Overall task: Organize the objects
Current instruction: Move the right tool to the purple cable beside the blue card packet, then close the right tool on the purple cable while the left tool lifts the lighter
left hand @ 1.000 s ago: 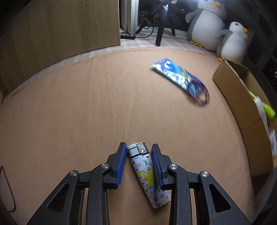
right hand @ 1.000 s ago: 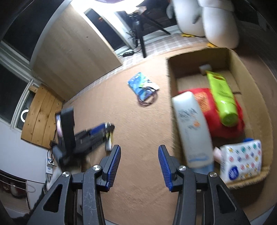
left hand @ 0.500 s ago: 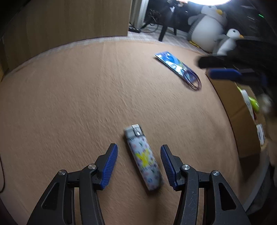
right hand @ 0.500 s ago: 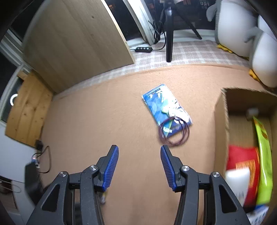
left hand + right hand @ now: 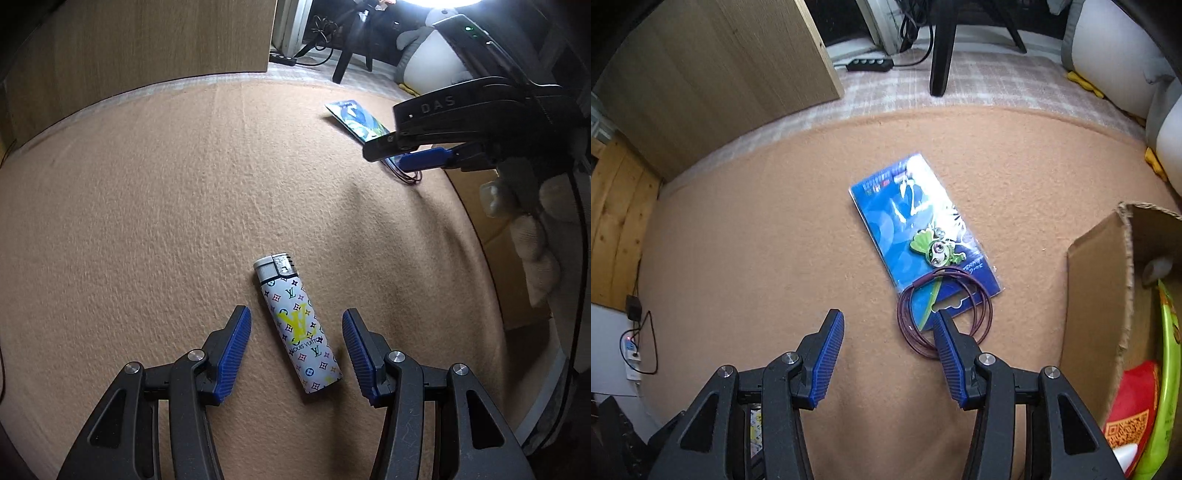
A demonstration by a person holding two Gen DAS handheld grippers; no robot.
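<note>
the box (image 5: pixel 1097 295) stands on the carpet (image 5: pixel 757 240), right of the blue card (image 5: pixel 916 229). right claw (image 5: pixel 888 345) part open, empty, its right tip over the cord loop (image 5: pixel 945 314) at the card's near end. left claw (image 5: pixel 296 349) part open, lighter (image 5: pixel 297 325) lying free between its pads.

Lighter (image 5: pixel 297 325) lies between open left tool (image 5: pixel 296 345).

lighter (image 5: pixel 298 325): white, monogram print, lay flat on carpet.
blue card packet (image 5: pixel 922 229): flat, purple cord loop (image 5: pixel 945 314) overlapping its near end.
</note>
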